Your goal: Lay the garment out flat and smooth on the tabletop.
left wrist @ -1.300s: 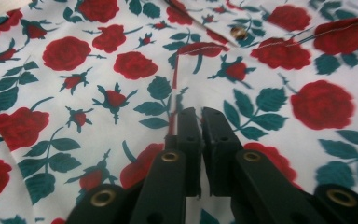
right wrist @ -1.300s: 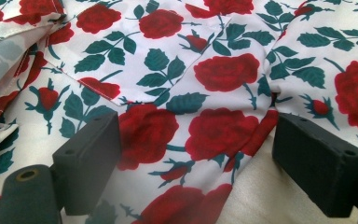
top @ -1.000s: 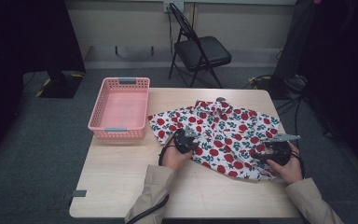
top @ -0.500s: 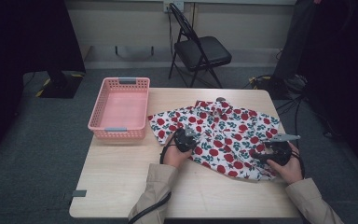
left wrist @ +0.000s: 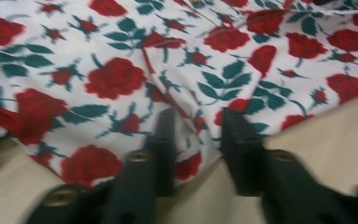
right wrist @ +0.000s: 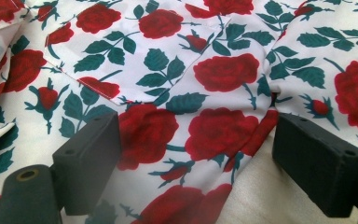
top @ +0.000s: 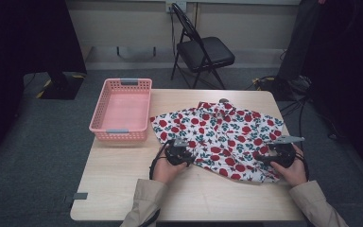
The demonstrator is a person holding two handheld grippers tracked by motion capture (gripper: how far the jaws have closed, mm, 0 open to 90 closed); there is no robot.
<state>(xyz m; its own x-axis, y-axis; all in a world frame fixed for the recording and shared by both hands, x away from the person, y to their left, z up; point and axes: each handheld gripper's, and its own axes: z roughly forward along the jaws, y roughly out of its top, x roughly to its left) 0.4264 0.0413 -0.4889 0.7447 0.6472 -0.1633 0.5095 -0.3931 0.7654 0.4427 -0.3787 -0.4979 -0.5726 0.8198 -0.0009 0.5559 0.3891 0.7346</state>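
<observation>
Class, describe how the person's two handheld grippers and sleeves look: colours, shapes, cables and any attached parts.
Both sleeves are beige. The left gripper is black, with a black cable looping from it. The right gripper is black too, topped by a grey three-cornered plate. Close up, each gripper's jaws are blocky, matte black, with round screw holes.

A light wooden desk (top: 123, 189) carries two things. A pink plastic basket (top: 121, 110) sits at its far left corner. Just beside the basket, a white shirt printed with red roses (top: 222, 135) lies spread flat across the desk's right half, reaching toward its near edge.
</observation>
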